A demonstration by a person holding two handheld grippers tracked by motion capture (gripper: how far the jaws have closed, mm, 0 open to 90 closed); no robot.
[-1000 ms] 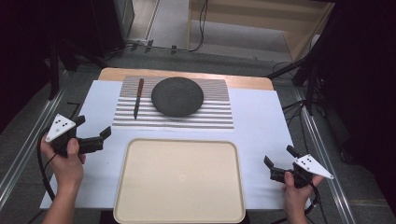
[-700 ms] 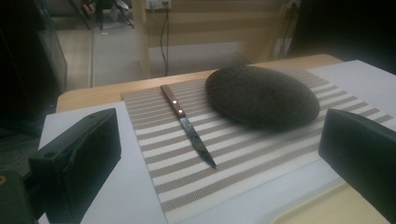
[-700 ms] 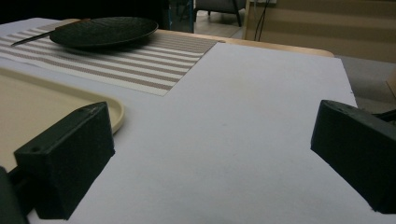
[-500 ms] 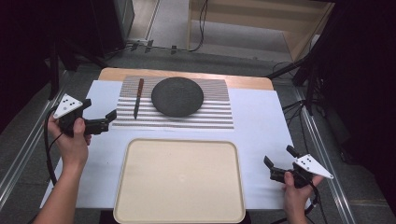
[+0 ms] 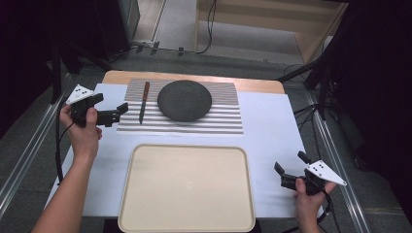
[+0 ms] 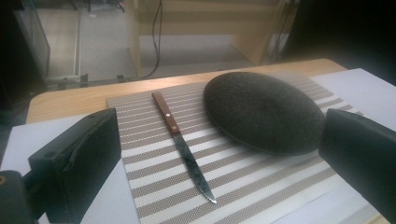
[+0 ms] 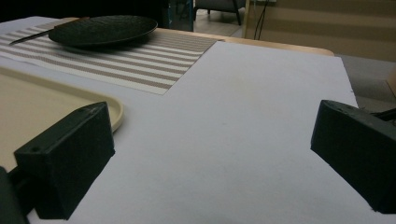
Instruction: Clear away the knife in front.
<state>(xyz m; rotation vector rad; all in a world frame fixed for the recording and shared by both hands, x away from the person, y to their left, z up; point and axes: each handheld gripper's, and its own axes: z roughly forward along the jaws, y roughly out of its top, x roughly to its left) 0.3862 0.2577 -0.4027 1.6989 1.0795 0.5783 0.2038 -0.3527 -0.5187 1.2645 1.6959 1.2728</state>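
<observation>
Both claws are gaping wide, holding nothing; I'm aiming my left gripper (image 5: 114,113) at the knife (image 6: 183,145), judging a handle pinch comes next.

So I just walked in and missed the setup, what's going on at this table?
A person holds a two-jaw tool in each hand, and neither grips anything. The left tool is open at the edge of the striped placemat, aimed at the wooden-handled knife lying beside the dark plate. The right tool is open above the white sheet, to the right of the empty beige tray. Nothing has been picked up.
</observation>
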